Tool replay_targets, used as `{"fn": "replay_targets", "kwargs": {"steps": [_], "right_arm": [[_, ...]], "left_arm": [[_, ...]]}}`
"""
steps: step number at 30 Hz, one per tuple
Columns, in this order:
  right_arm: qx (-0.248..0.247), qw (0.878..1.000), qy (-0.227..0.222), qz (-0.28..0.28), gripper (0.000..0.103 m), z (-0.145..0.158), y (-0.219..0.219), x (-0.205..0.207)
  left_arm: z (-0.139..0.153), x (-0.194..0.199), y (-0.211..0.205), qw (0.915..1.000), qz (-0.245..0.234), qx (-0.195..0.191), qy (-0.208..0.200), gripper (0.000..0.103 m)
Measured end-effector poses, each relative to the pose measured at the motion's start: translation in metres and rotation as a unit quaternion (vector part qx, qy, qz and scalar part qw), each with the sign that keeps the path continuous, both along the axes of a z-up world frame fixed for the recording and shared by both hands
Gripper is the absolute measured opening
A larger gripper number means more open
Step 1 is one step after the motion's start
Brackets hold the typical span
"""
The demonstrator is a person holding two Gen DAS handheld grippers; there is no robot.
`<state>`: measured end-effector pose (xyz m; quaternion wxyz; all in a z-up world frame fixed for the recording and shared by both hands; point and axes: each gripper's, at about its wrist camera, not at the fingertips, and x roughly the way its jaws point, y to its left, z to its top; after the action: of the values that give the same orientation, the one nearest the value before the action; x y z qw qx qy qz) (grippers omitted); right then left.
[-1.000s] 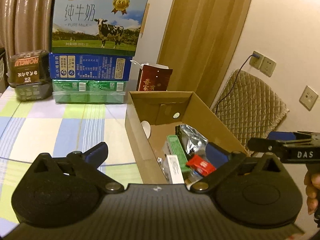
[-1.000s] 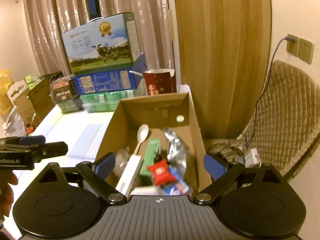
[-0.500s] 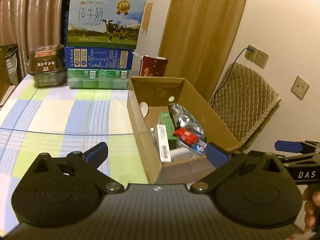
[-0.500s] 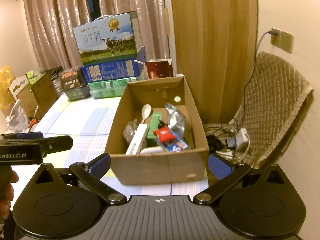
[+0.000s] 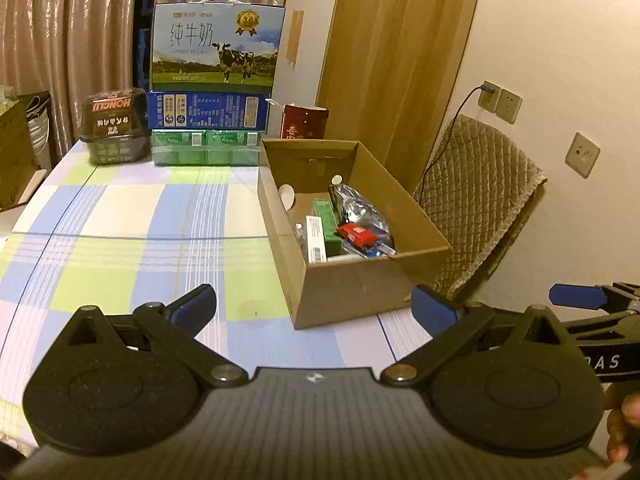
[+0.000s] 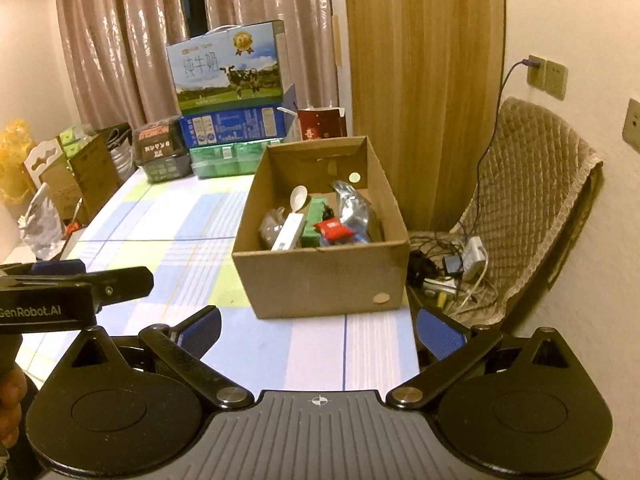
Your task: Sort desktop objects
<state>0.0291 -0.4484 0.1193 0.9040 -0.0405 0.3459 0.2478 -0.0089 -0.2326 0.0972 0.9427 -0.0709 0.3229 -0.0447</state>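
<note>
An open cardboard box [image 5: 340, 292] [image 6: 320, 276] stands near the right edge of the checked table. In it lie a white spoon [image 6: 299, 196], a green packet [image 6: 314, 220], a silver foil bag [image 6: 354, 210], a red packet [image 6: 332, 229] and a white box [image 6: 289, 232]. My left gripper [image 5: 314, 306] is open and empty, above the table in front of the box. My right gripper [image 6: 318, 326] is open and empty, also in front of the box, to the right of the left one.
Stacked milk cartons [image 5: 214, 92], a dark snack box [image 5: 112, 126] and a red bag [image 5: 304, 122] stand at the table's far end. A quilted chair [image 6: 532, 200] and cables [image 6: 452, 272] on the floor are to the right. Boxes [image 6: 76, 172] sit left.
Both grippers have pulled back and away from the box, which now shows smaller and whole. Both stay open and empty.
</note>
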Motion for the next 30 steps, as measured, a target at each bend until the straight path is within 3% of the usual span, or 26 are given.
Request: {"fn": "replay_targets", "kwargs": {"steps": [10,30], "right_arm": [[-0.009,1.0,0.008,-0.006,0.101,-0.013,-0.008,-0.027],[-0.007,1.0,0.007,-0.009,0.101,-0.014,-0.007,-0.034]], "left_arm": [[-0.015,-0.025,-0.006,0.9996,0.009,-0.012,0.024,0.102],[-0.014,-0.035,-0.01,0.9998,0.002,-0.01,0.017,0.102]]}}
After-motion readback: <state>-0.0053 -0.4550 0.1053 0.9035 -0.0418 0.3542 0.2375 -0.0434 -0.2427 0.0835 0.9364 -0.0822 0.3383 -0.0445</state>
